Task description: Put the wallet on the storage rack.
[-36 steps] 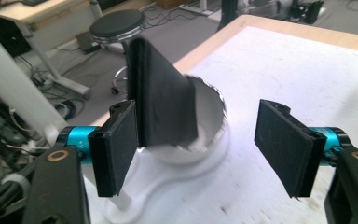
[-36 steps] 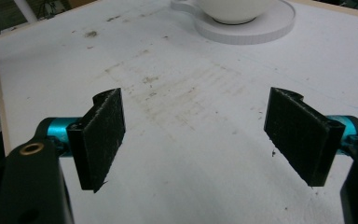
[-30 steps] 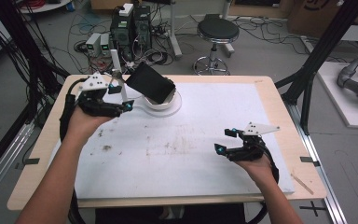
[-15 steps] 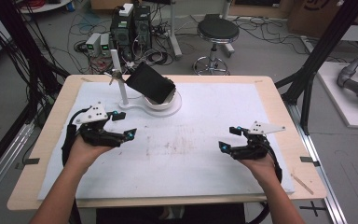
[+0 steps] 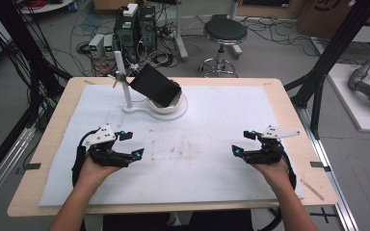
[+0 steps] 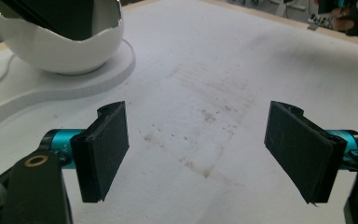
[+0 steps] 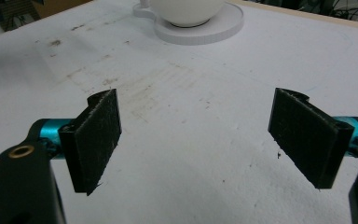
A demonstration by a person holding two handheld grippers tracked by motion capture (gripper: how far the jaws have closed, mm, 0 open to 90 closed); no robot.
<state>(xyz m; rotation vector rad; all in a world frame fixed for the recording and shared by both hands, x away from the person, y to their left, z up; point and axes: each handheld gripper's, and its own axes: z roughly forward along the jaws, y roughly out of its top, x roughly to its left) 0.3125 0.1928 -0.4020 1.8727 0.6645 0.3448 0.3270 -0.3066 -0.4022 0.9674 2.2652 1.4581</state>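
Spanning nearly the whole counter (image 5: pixel 289 103), the white mat (image 5: pixel 221 115) lies bare and scuffed at its middle. Up at the far edge, left of centre, a white stand (image 5: pixel 166 107) cradles a tilted black tablet (image 5: pixel 155 85). Left hand-held gripper (image 5: pixel 127 144) sits near the front-left corner, jaws spread, empty; right hand-held gripper (image 5: pixel 245 143) near the front-right, the same. Risk, as I judge it: a careless reach could clip the tablet's overhanging corner and tip it out.

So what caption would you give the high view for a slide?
Two hand-held grippers, left and right, jaws open, rest on a white mat before a tilted black tablet in a white stand.
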